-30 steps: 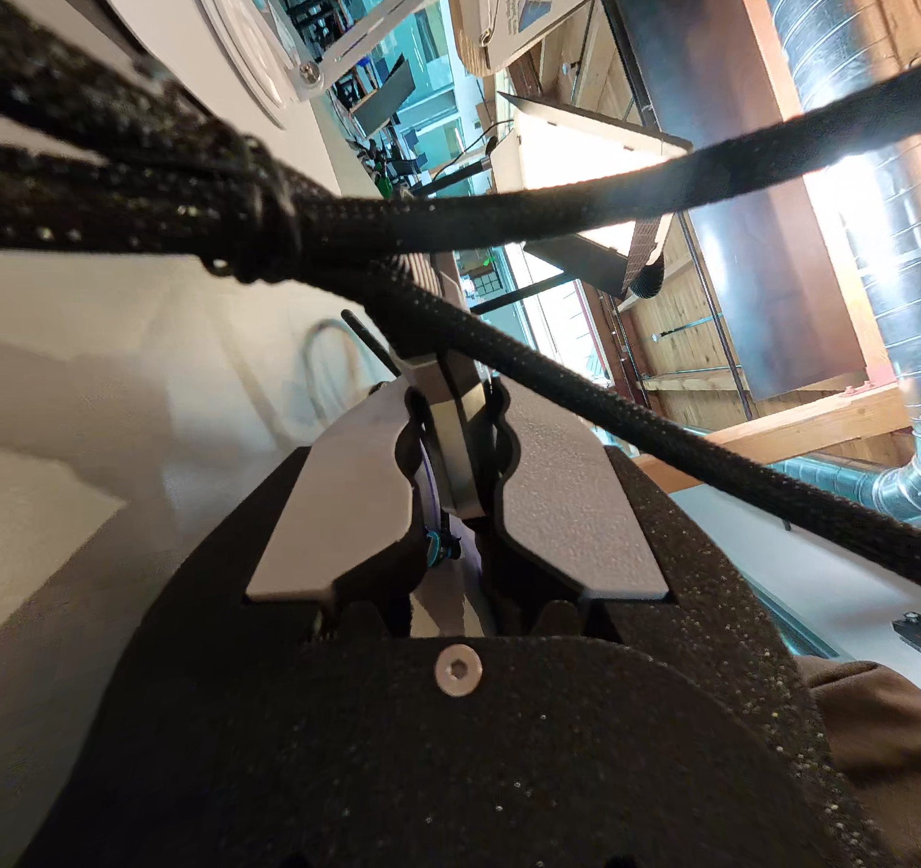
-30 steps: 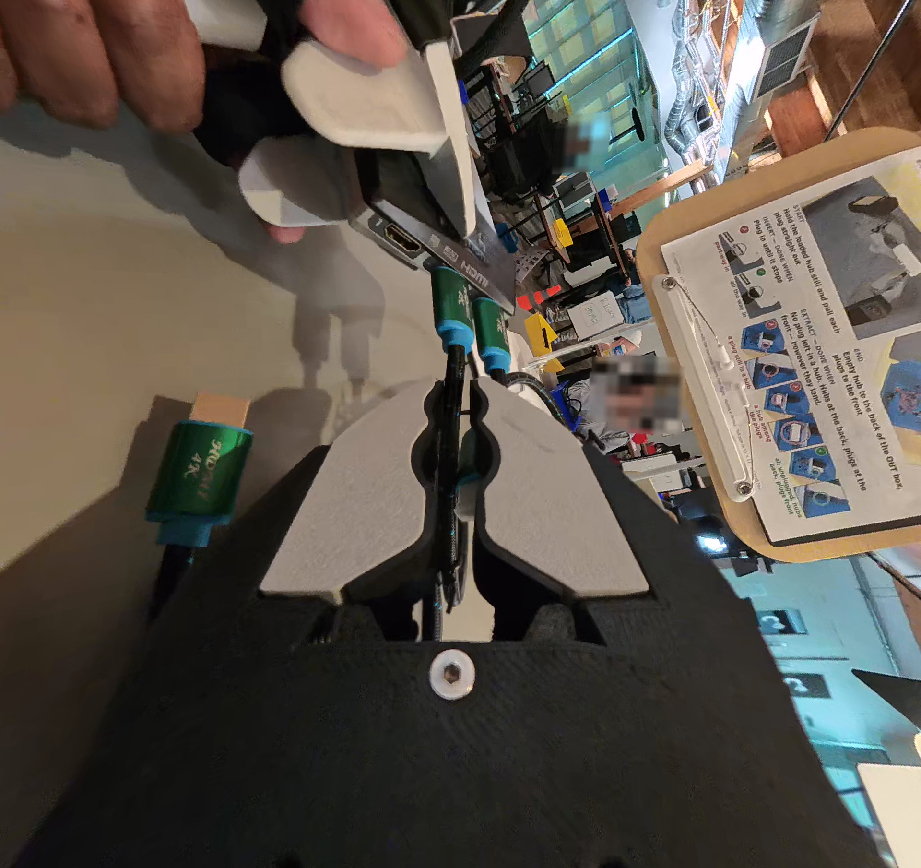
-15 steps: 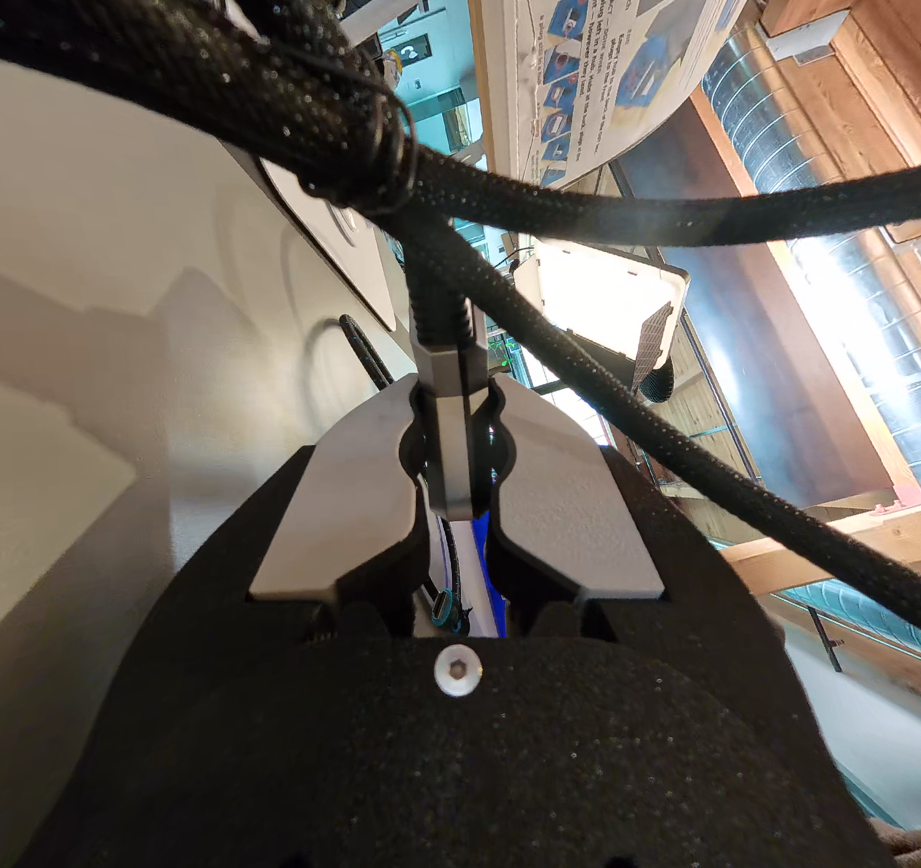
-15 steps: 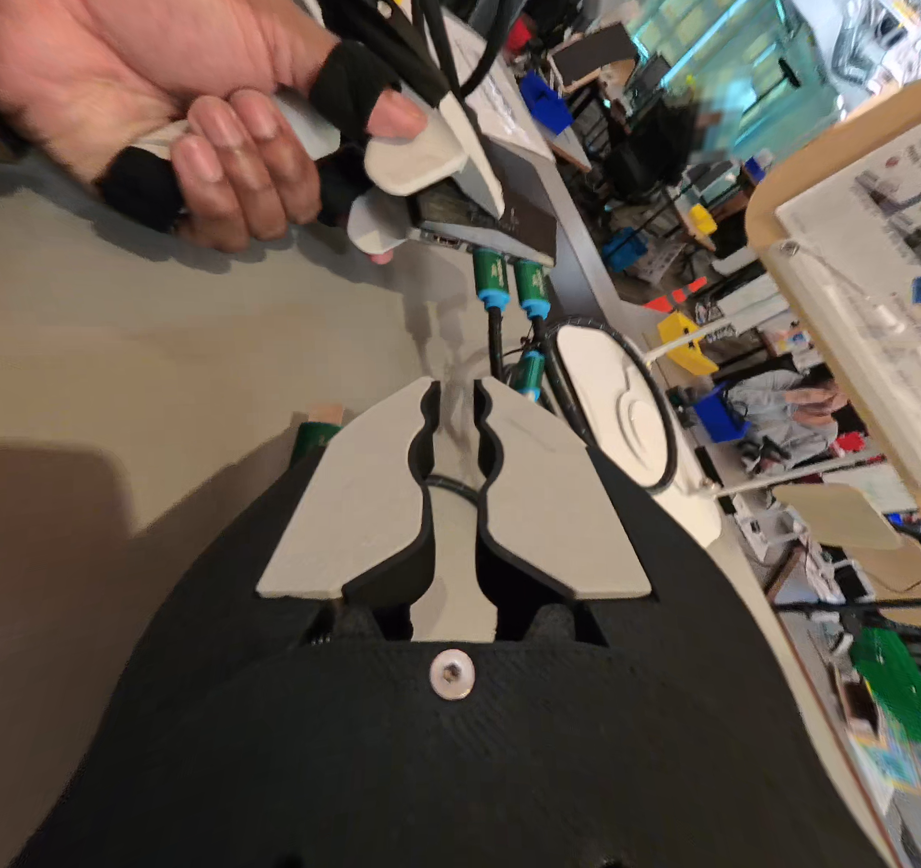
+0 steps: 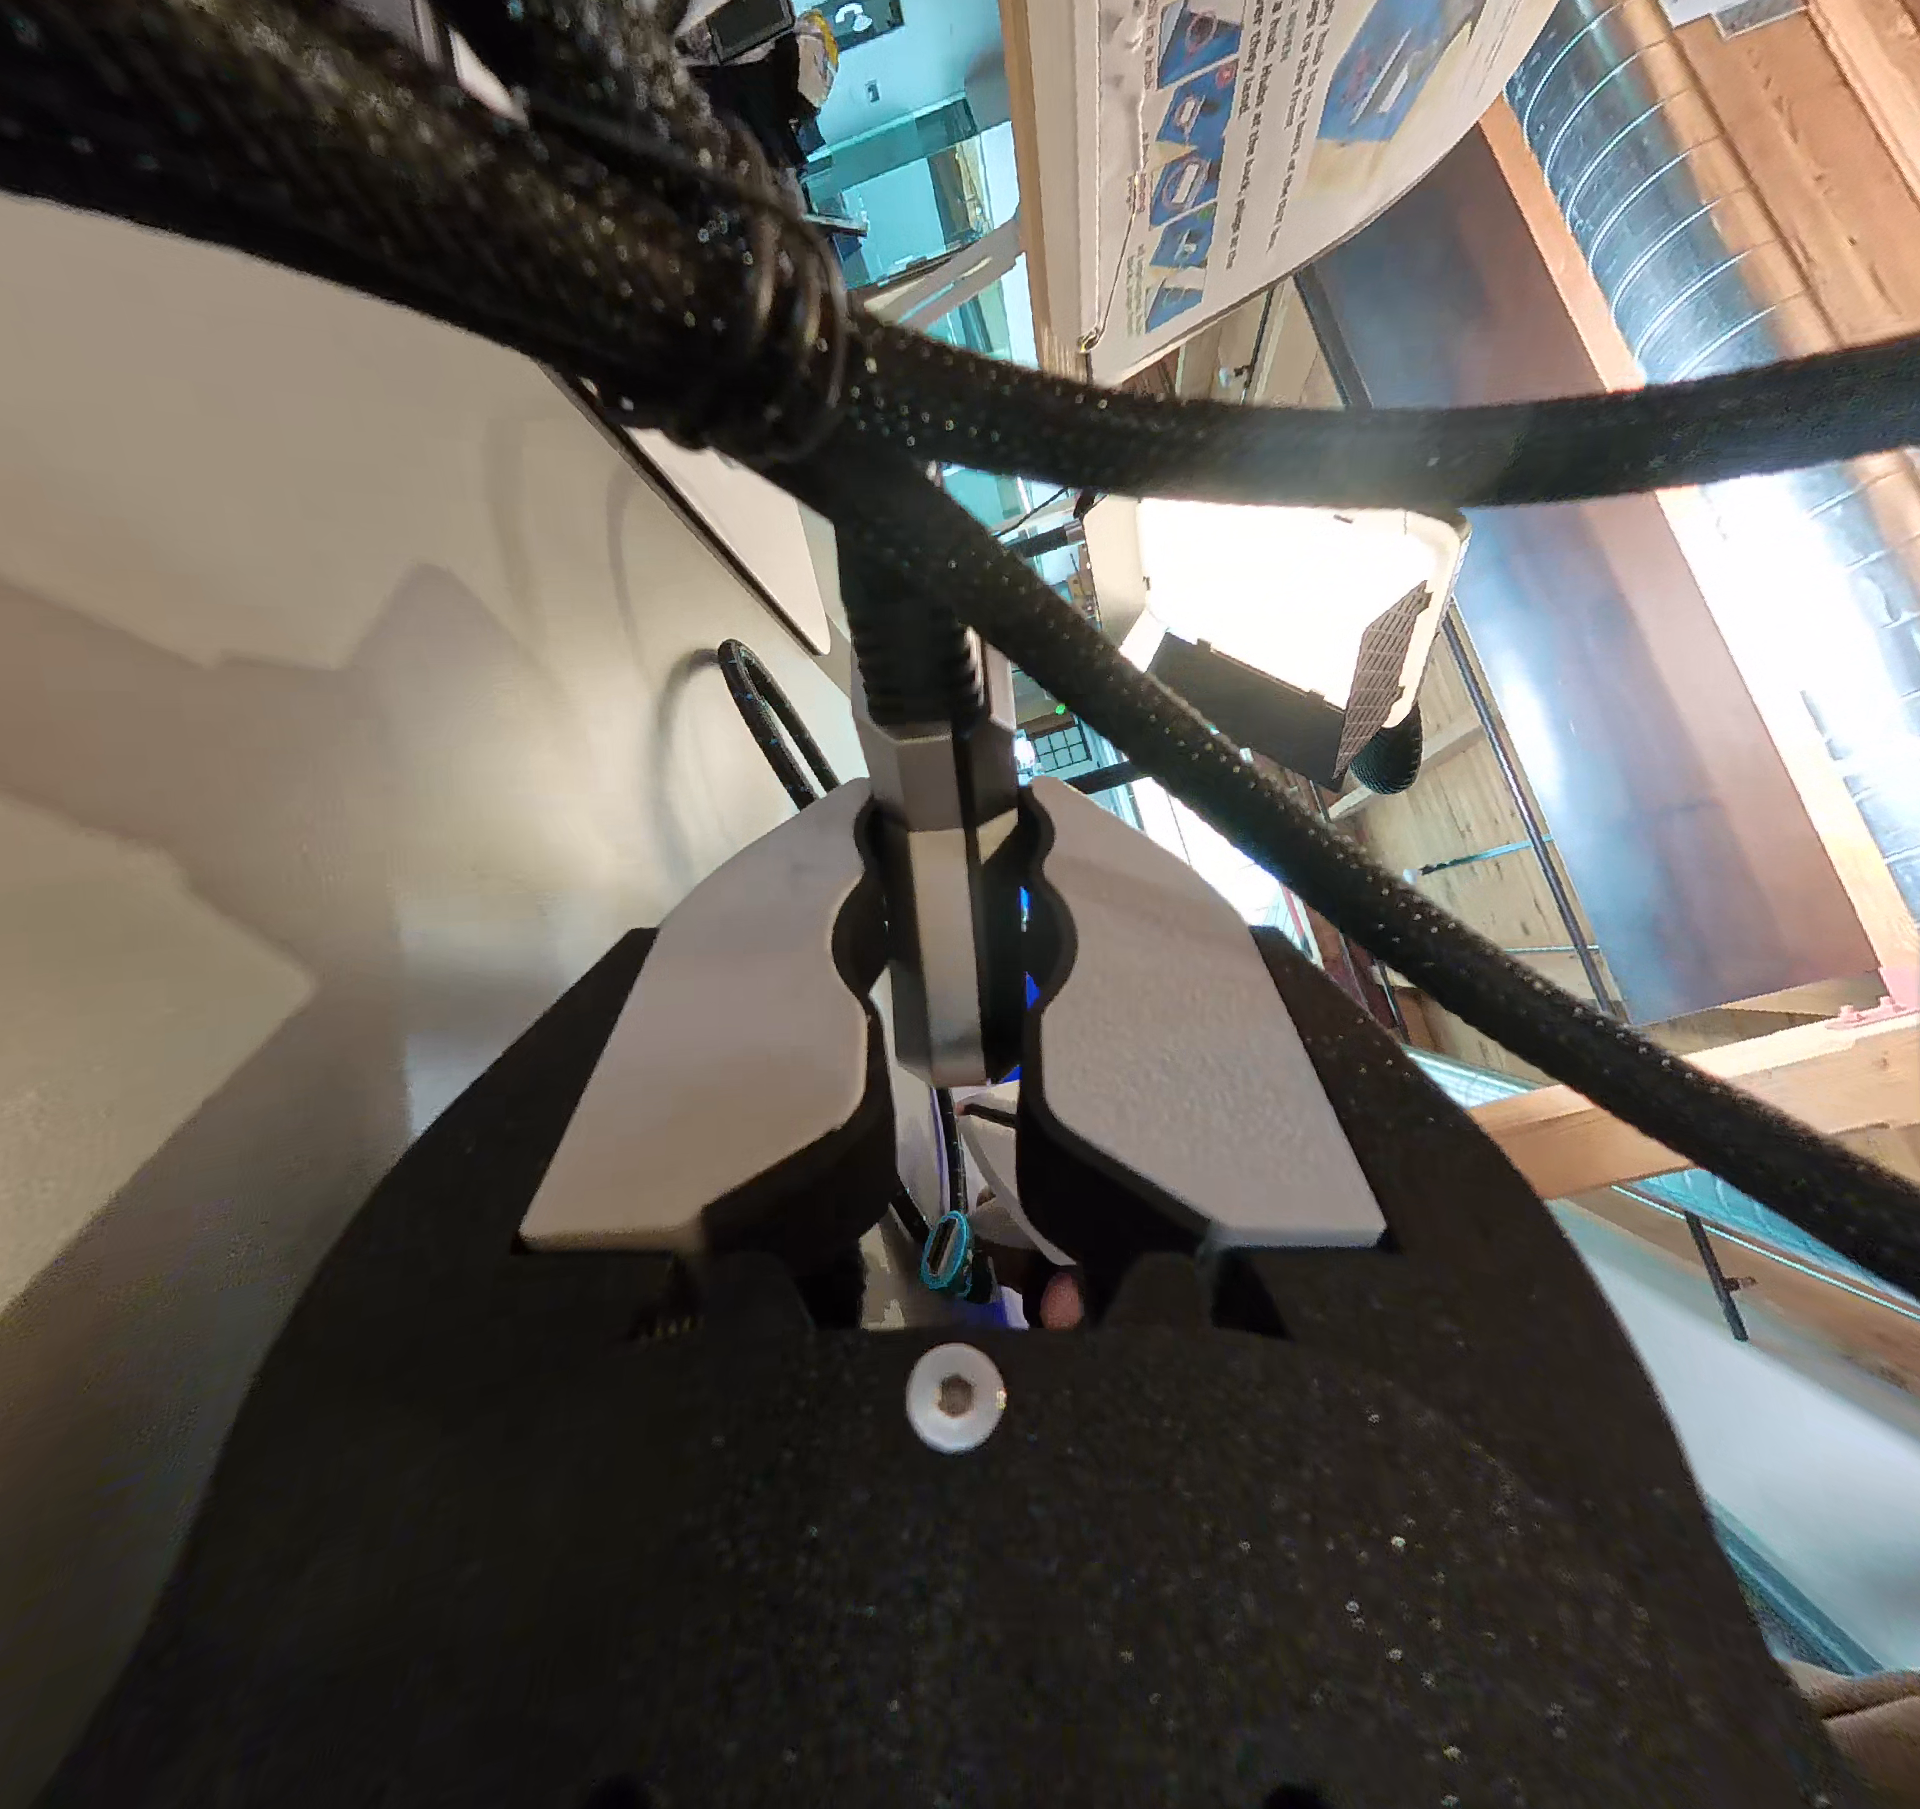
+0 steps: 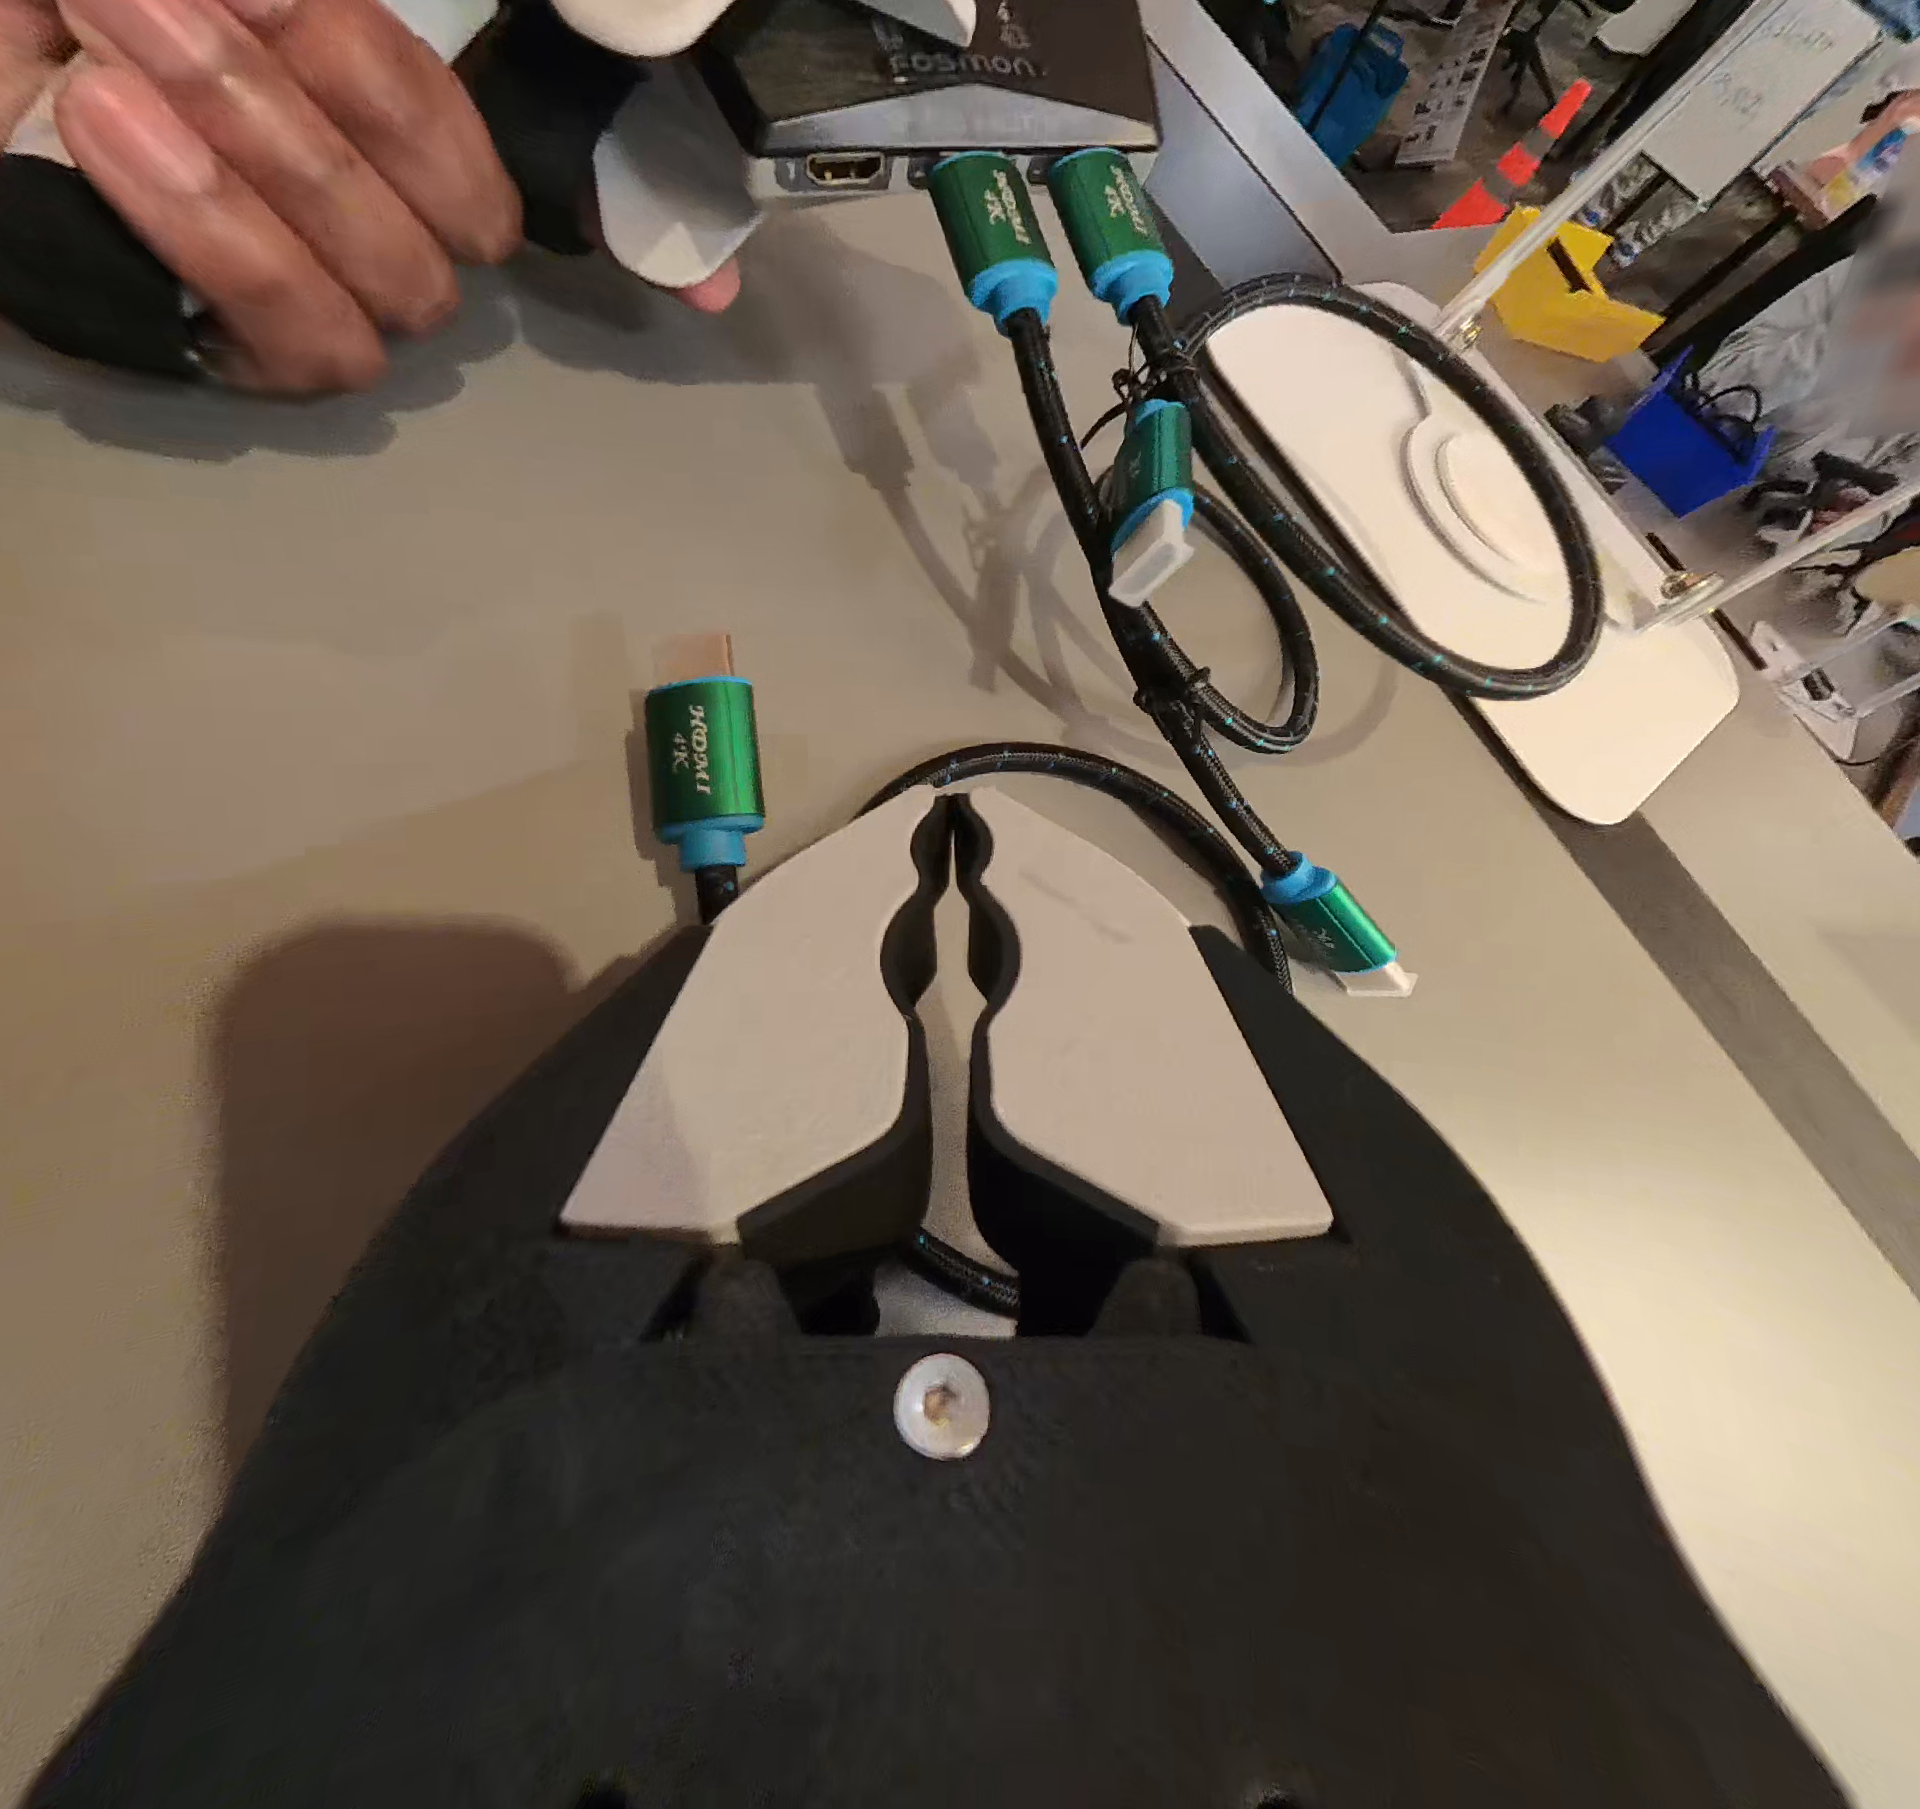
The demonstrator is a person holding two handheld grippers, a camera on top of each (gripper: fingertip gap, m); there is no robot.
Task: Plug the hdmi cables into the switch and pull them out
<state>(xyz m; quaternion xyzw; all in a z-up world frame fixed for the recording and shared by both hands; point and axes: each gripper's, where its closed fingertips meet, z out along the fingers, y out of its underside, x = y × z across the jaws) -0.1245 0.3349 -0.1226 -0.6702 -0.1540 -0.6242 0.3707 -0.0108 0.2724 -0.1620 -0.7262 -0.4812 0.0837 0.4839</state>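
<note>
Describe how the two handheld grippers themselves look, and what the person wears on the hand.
Each gripper, left gripper and right gripper, has a rough black body with a silver screw and two pale grey fingers with wavy black inner edges. The hand wears a black fingerless glove.

The right claw (image 6: 954, 809), which a second ago pinched a black braided cable between its pads, has let it go, backed away and closed on nothing. That cable's green metal plug (image 6: 1333, 931) now lies on the beige desk (image 6: 312, 720).
</note>
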